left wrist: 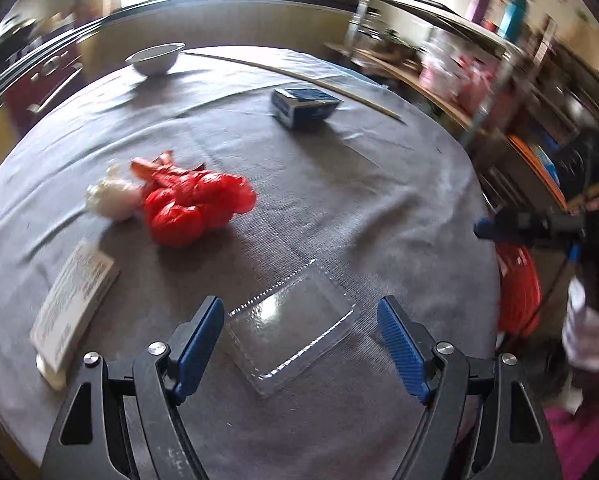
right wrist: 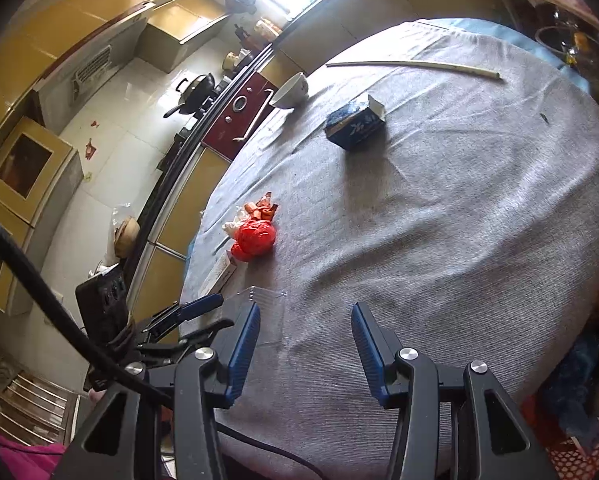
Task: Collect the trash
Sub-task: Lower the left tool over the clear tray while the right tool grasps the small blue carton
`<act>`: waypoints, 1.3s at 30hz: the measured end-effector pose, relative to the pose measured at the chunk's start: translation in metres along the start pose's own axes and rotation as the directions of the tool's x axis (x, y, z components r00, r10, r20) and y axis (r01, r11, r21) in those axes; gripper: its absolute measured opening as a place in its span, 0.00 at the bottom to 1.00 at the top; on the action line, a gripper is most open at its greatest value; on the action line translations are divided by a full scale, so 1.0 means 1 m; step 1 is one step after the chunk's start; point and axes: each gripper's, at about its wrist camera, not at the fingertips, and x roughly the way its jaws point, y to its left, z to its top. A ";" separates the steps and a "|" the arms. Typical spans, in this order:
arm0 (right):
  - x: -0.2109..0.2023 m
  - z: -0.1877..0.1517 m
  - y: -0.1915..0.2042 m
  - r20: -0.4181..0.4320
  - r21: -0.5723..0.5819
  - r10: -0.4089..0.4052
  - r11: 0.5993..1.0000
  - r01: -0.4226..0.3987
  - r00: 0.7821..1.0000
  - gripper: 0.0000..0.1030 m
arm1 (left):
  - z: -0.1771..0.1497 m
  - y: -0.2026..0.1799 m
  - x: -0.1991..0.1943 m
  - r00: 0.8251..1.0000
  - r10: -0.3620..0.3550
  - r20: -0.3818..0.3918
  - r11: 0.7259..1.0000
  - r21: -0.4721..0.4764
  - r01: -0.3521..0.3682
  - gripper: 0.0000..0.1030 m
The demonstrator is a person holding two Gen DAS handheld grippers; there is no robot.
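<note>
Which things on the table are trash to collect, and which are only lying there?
Trash: clear plastic tray, red bag, white wad, blue carton, flat white box.

Probably not trash: bowl, long stick, grey cloth.

Grey ribbed-weave tablecloth (left wrist: 339, 184) covers the table. Crumpled plastic bag (left wrist: 197, 202) bright red, with an orange-red printed wrapper (left wrist: 155, 166) at its far end and an off-white paper wad (left wrist: 111, 198) beside it. Carton (left wrist: 303, 106) dark blue with white panels and white script. Flat box (left wrist: 75, 300) white with red print. Plastic tray (left wrist: 295, 334) clear, glossy. Bowl (left wrist: 155, 58) white. Long stick (left wrist: 295, 74) pale cream. Both grippers black with ridged blue pads (left wrist: 201, 344). Basket (left wrist: 517, 284) beside the table orange-red.
</note>
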 end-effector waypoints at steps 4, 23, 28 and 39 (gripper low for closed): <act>0.002 0.000 -0.001 -0.007 0.008 0.004 1.000 -0.004 1.000 0.50 | 0.003 0.005 0.000 0.995 -0.097 -0.019 0.991 0.087 0.099 0.77; 0.048 0.105 0.013 0.026 0.087 -0.030 0.996 0.027 0.999 0.54 | -0.011 -0.002 0.016 0.998 -0.031 -0.054 0.987 0.153 0.039 0.60; 0.077 0.149 -0.010 0.038 0.271 -0.024 0.962 0.012 0.999 0.56 | -0.015 0.002 0.009 0.999 -0.026 -0.019 0.996 0.088 0.027 0.57; 0.131 0.199 -0.024 0.005 0.332 -0.289 0.904 0.271 0.957 0.59 | -0.023 0.018 -0.022 0.997 -0.021 0.079 1.000 -0.010 0.021 0.57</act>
